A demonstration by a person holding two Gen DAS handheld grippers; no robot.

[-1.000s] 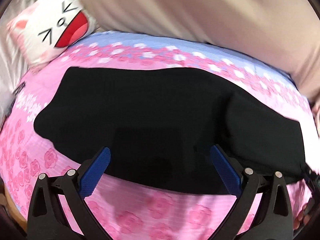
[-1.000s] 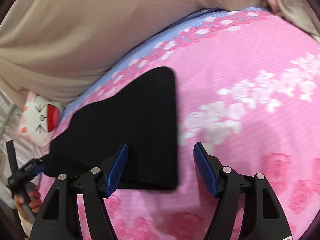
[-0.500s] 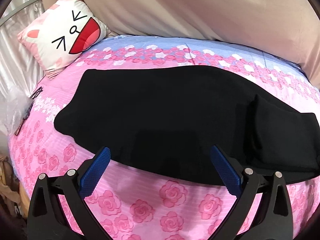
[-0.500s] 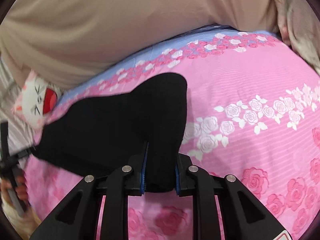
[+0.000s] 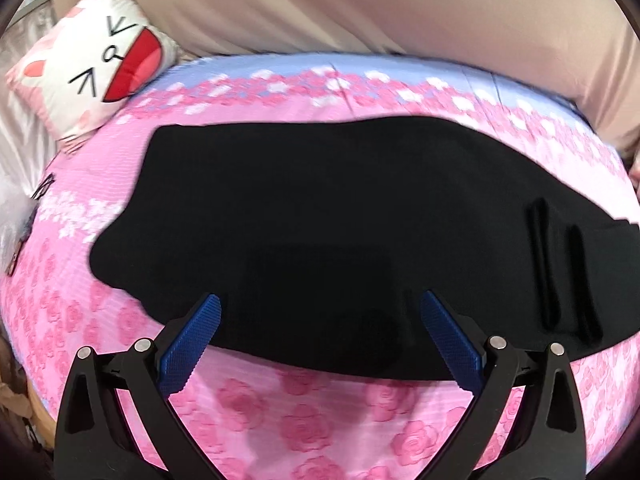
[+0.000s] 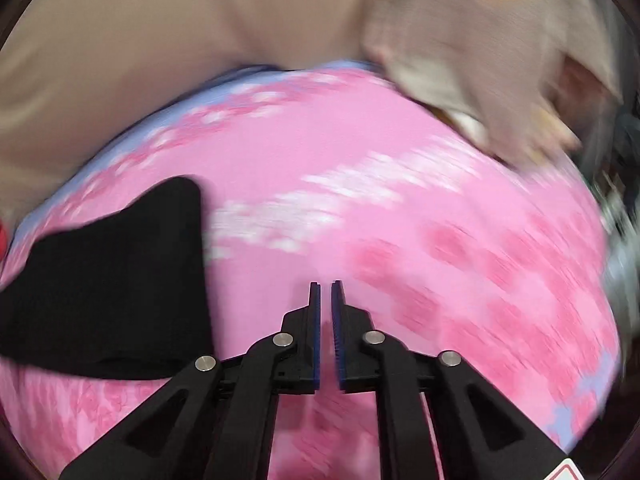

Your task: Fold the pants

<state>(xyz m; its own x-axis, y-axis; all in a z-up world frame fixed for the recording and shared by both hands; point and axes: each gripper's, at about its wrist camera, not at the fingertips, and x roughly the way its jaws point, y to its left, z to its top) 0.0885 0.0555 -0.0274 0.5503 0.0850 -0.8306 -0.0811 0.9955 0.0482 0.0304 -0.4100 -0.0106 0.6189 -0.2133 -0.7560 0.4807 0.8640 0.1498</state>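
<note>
So: bed (image 5: 320, 420) carries pants (image 5: 340, 240), spread long and flat, already doubled leg on leg by our reading; cross folds still left. Left tongs (image 5: 320, 344) point down over near edge, jaws wide apart, nothing held. Right tongs (image 6: 325, 332) beside pants' end, jaws closing, almost together, nothing between.

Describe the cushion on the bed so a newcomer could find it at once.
Start at the pink rose-print bedspread that carries the black pants. Go to its far left corner, by the beige wall of fabric: the cushion lies there. It alone is white, with a drawn cat face and a big red mouth.
</note>
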